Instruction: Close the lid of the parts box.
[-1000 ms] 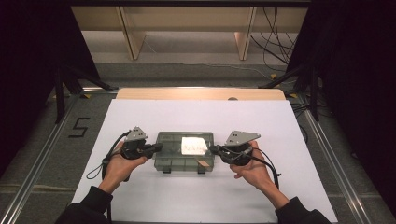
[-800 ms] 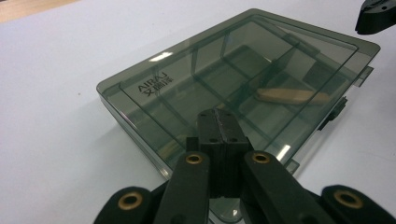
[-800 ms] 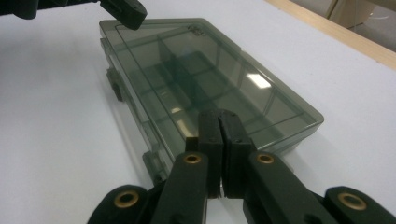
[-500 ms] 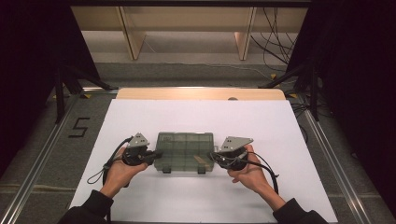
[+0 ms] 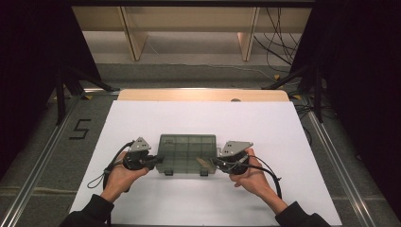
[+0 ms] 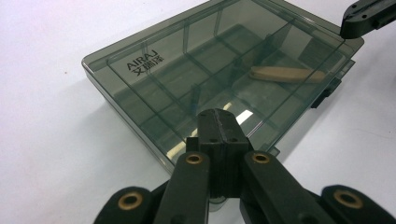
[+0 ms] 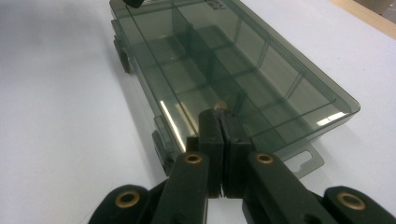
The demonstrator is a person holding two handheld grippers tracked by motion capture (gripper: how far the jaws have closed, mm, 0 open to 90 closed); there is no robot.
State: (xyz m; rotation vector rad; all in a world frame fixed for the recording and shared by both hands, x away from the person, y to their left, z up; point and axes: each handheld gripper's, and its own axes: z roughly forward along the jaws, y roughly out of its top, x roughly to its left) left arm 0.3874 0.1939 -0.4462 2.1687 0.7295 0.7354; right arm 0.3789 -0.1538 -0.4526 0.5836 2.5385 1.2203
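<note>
A: High view: one smoked organizer box, lid down, on the white desk; left gripper and right gripper press its two ends. Step?

B: Likely seating the lid; next, the front latches.

A: Left gripper view: fingers together, empty, at the box rim; one beige piece inside.

B: Right gripper view: fingers together, empty; two latches.

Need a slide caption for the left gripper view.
Left gripper, jaws together, over the closed smoked-plastic organizer box; a tan wooden piece lies inside.
</note>
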